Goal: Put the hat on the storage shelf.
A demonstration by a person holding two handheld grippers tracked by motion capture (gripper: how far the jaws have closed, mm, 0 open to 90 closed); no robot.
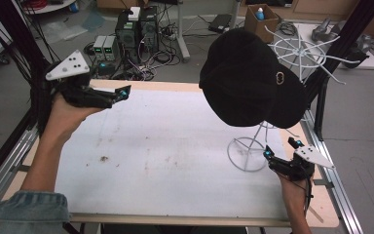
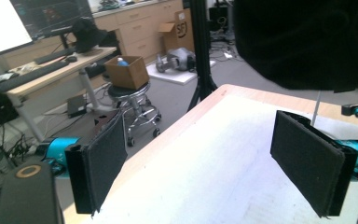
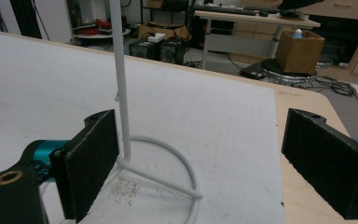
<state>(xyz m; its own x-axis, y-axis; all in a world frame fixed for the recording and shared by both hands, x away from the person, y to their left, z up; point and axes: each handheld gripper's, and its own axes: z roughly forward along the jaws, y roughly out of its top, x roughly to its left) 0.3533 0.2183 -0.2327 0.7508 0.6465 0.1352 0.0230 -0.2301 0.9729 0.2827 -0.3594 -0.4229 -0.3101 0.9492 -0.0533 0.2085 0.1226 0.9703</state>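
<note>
Item one: a black cap [image 1: 251, 80] with a small round emblem on its side, seated on top of a white wire stand [image 1: 253, 146]. The stand rises from a ring-shaped base resting on the white mat [image 1: 165, 151] that covers the bench [image 1: 321, 214], toward the bench's far right part. In the left gripper view the cap [image 2: 307, 42] appears as a dark mass above the mat.

Item two: left gripper [image 1: 121, 92], held in the person's left hand above the far left corner of the bench, well apart from the cap. Its jaws stand wide apart with nothing between them.

Item three: right gripper [image 1: 282, 148], held low at the right side of the bench, just beside the stand's base. Its jaws stand apart; in the right gripper view the stand's upright post [image 3: 120, 79] runs close beside the left pad [image 3: 93, 158], and whether they touch cannot be told.
</note>
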